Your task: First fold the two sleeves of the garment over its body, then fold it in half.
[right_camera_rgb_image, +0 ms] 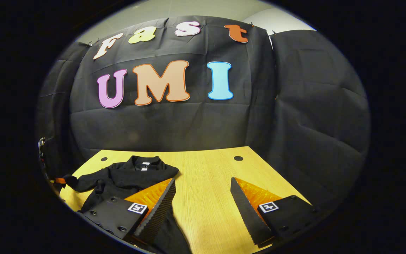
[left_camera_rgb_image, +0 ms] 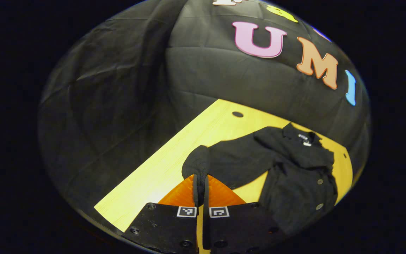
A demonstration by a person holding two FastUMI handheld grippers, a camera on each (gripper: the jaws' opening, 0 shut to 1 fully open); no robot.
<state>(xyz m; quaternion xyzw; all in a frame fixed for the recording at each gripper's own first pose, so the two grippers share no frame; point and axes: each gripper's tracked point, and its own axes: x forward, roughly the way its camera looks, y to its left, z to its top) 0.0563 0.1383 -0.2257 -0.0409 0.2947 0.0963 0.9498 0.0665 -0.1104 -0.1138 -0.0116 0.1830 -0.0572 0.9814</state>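
The black garment (left_camera_rgb_image: 294, 165) lies on the yellow wooden table (left_camera_rgb_image: 160, 173), collar toward the booth wall, its buttoned body spread flat. We have one sleeve (left_camera_rgb_image: 224, 158) stretched out sideways, and the left gripper (left_camera_rgb_image: 200, 183) has its fingers pressed together on the cuff (left_camera_rgb_image: 196, 164) — a firm pinch, as far as we can judge. The right gripper (right_camera_rgb_image: 203, 201) hangs over bare table just beside the garment's other side, its fingers spread wide and holding nothing. To fold this sleeve well, we should lift the cuff only slightly, carry it across toward the buttons in one smooth arc, and lay it flat — keeping the cloth taut so no wrinkle gets trapped beneath.
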